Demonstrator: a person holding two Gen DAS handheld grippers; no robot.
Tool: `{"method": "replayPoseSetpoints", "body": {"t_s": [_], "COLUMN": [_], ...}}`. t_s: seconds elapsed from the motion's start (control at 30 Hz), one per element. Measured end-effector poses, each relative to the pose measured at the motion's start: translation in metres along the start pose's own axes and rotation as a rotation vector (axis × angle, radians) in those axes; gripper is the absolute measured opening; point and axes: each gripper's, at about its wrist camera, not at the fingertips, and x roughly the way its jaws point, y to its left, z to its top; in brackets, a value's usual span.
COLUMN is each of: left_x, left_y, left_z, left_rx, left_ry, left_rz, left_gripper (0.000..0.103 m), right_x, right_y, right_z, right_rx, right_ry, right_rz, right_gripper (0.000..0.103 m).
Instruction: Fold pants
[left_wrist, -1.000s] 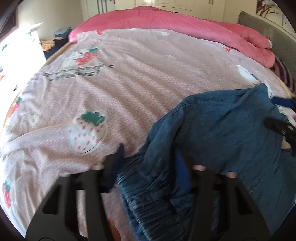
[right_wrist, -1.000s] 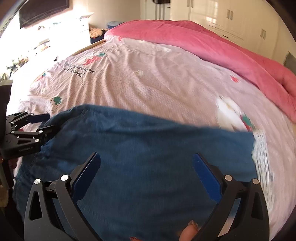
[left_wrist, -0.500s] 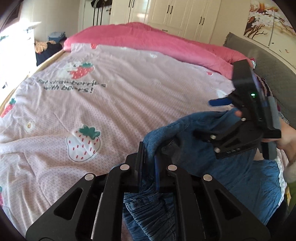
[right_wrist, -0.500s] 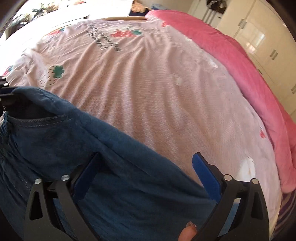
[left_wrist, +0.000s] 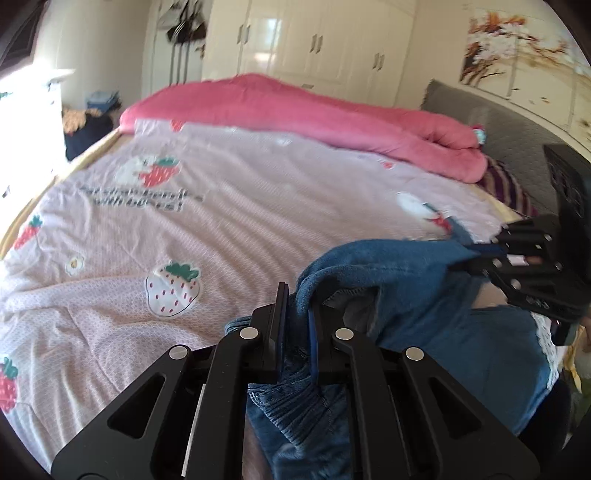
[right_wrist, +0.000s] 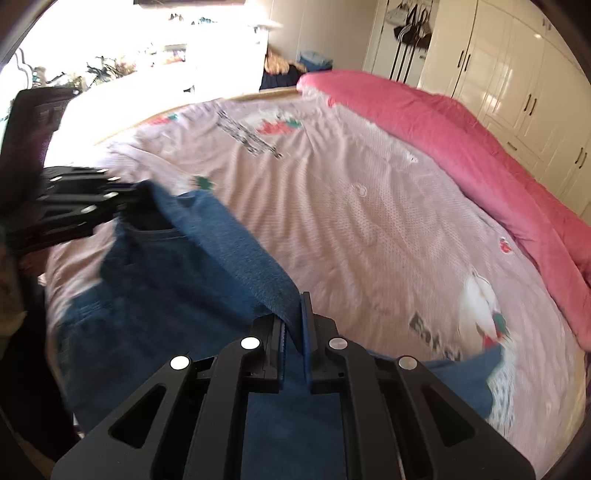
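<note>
- One pair of blue denim pants (left_wrist: 436, 295), rumpled, at the near edge of the bed (left_wrist: 240, 221), top edge lifted off the sheet.
- Left gripper (left_wrist: 295, 325) clamps one end of that edge; right gripper (right_wrist: 293, 332), jaws just closed, pinches the other.
- Earlier the pants lay flatter.

This is a bedroom in a home. A big bed (left_wrist: 258, 206) fills most of the room. It has a pink sheet with strawberries (left_wrist: 173, 291) and words printed on it. A thick pink blanket (left_wrist: 314, 110) lies bunched along the far side. Tall white closets (right_wrist: 517, 74) with dark handles stand against the wall. Bags hang on a rack (right_wrist: 410, 29) in the corner. A picture of a tree (left_wrist: 517, 48) hangs above the gray headboard (left_wrist: 498, 125).
</note>
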Motion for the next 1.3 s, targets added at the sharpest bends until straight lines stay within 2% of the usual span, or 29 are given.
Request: {"method": "replayPoseSetpoints", "body": {"t_s": [0.13, 0.2, 0.33, 0.57, 0.77, 1.0, 1.1, 1.2, 1.3], "left_x": [-0.029, -0.043, -0.064, -0.091, -0.091, -0.088, -0.090, -0.092, -0.092], "left_y": [-0.014, -0.019, -0.026, -0.033, -0.038, -0.047, -0.044, -0.038, -0.036], "left_z": [-0.014, -0.025, -0.049, -0.098, -0.124, -0.136, -0.137, -0.136, -0.135], "left_rx": [0.065, 0.084, 0.109, 0.107, 0.114, 0.126, 0.115, 0.077, 0.059], "left_ry": [-0.074, -0.098, -0.104, -0.046, 0.058, 0.128, 0.139, 0.147, 0.164], "left_rz": [-0.018, -0.009, 0.027, 0.027, -0.036, -0.035, -0.013, 0.015, 0.017], "left_gripper": [0.004, 0.004, 0.004, 0.007, 0.009, 0.012, 0.019, 0.024, 0.027], "right_x": [-0.040, -0.052, -0.066, -0.074, -0.069, -0.051, -0.052, -0.055, -0.049], "right_y": [0.029, 0.041, 0.069, 0.100, 0.115, 0.121, 0.125, 0.128, 0.126], "right_z": [-0.028, -0.040, -0.063, -0.105, -0.144, -0.166, -0.167, -0.167, -0.168], "right_rx": [0.011, 0.026, 0.026, 0.054, 0.078, 0.116, 0.118, 0.128, 0.143], "right_ry": [-0.068, -0.086, -0.112, -0.082, -0.021, 0.033, 0.017, -0.009, 0.005], "right_rz": [0.007, 0.037, 0.090, 0.137, 0.155, 0.180, 0.188, 0.216, 0.231], "right_gripper": [0.006, 0.006, 0.006, 0.006, 0.009, 0.010, 0.016, 0.016, 0.016]}}
